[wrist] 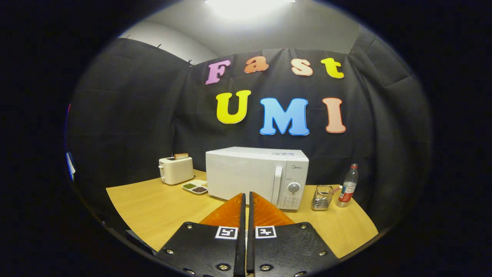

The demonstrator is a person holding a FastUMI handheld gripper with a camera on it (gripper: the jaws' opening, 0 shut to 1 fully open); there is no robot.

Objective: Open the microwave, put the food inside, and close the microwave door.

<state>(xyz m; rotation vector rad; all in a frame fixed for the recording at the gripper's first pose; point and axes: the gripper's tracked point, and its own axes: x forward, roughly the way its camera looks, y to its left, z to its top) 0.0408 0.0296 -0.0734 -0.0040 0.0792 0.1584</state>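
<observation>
a: what's on the table (153, 207), counted out?

b: one microwave (256, 176), one toaster (176, 170), one small tray (195, 186), one wire basket (322, 197) and one plastic bottle (348, 186). five things in all, on a light wood top.

a: and the toaster, anything in it?

b: one slice of bread (181, 156) stands up out of its slot. the tray has compartments; one holds something green, another something dark. what the third holds i cannot tell.

a: where does the microwave sit?

b: near the middle of the table, against the black cloth wall, straight beyond the fingers. the toaster and tray are off to its left, the tray touching or nearly touching its lower left corner. the basket is just beside its right side, and the bottle stands just past the basket.

a: how does it look?

b: a white box, door shut. the door front is plain white with a long upright handle (276, 185) at its right edge. right of that is a control panel with one round knob (293, 187) and rows of small buttons below it.

a: and the gripper (246, 198)?

b: its two fingers are pressed together, only a thin slit between them, holding nothing. the tips point at the lower front of the microwave, short of it.
</observation>
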